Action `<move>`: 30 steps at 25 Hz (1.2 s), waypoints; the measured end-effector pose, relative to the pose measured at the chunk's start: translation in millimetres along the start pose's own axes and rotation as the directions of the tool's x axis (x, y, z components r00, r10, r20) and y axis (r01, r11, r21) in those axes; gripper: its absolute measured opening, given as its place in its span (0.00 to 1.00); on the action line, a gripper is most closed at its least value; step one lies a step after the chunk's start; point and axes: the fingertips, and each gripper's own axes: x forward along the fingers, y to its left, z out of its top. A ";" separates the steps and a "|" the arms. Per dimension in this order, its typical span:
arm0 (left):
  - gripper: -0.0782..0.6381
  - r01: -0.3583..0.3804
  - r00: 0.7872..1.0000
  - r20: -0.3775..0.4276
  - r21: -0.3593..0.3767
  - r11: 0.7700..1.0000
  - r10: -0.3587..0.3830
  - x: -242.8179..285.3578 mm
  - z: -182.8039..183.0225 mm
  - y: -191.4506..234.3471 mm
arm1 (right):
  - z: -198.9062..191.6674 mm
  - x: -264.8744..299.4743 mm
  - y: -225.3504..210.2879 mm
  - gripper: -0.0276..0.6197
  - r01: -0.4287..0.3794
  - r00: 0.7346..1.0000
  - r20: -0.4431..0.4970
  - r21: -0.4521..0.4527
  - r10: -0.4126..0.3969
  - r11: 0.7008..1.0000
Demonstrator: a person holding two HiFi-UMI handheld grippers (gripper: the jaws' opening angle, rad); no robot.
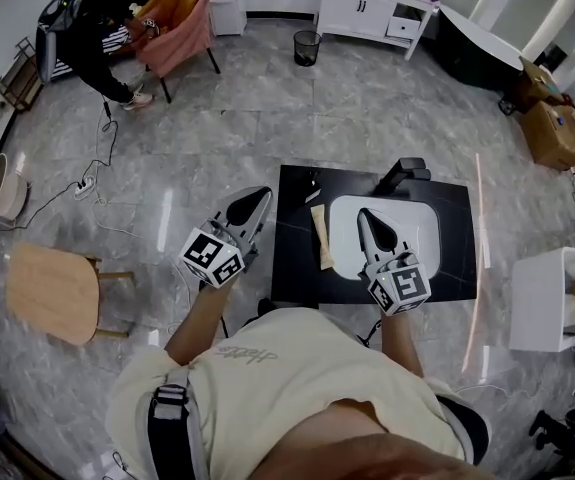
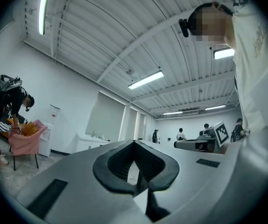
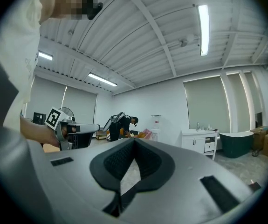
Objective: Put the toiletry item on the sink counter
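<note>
Seen from above, a person in a cream shirt stands at a small black counter [image 1: 462,243] with a white sink basin [image 1: 419,230] set into it and a black faucet [image 1: 405,172] at the far edge. A flat tan toiletry item [image 1: 319,233] lies on the counter just left of the basin, along its rim, with neither gripper touching it.

The left gripper [image 1: 262,196] is held over the grey marble floor [image 1: 217,138] at the counter's left edge. In its own view the left gripper [image 2: 134,142] has its jaws pressed together with nothing between them. The right gripper [image 1: 364,213] hangs over the basin. Its own view likewise shows the right gripper [image 3: 134,140] with its jaws pressed together and empty.

Around the room are a round wooden stool [image 1: 55,290] to the left, a black waste bin [image 1: 307,46], a white cabinet [image 1: 372,10], and another person bending over a pink chair [image 1: 179,26] in the far corner.
</note>
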 end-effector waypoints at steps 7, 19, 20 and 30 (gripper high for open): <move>0.11 -0.010 1.000 -0.011 -0.009 1.000 0.010 -2.0 -5.8 0.4 | -3.0 -1.5 -0.5 0.04 -0.008 1.000 -0.008 0.014 0.008 1.000; 0.11 -0.021 1.000 -0.012 0.000 1.000 0.021 0.3 -9.6 11.5 | -5.7 8.0 1.0 0.03 -0.033 0.999 -0.024 0.006 0.033 0.999; 0.11 -0.021 1.000 -0.011 -0.003 1.000 0.021 1.3 -11.0 12.7 | -7.0 8.6 -0.2 0.03 -0.031 0.999 -0.027 0.009 0.031 0.999; 0.11 -0.022 1.000 -0.015 -0.025 0.999 0.021 8.5 -19.1 26.6 | -13.7 21.4 -5.7 0.03 -0.034 0.998 -0.045 0.019 0.035 0.999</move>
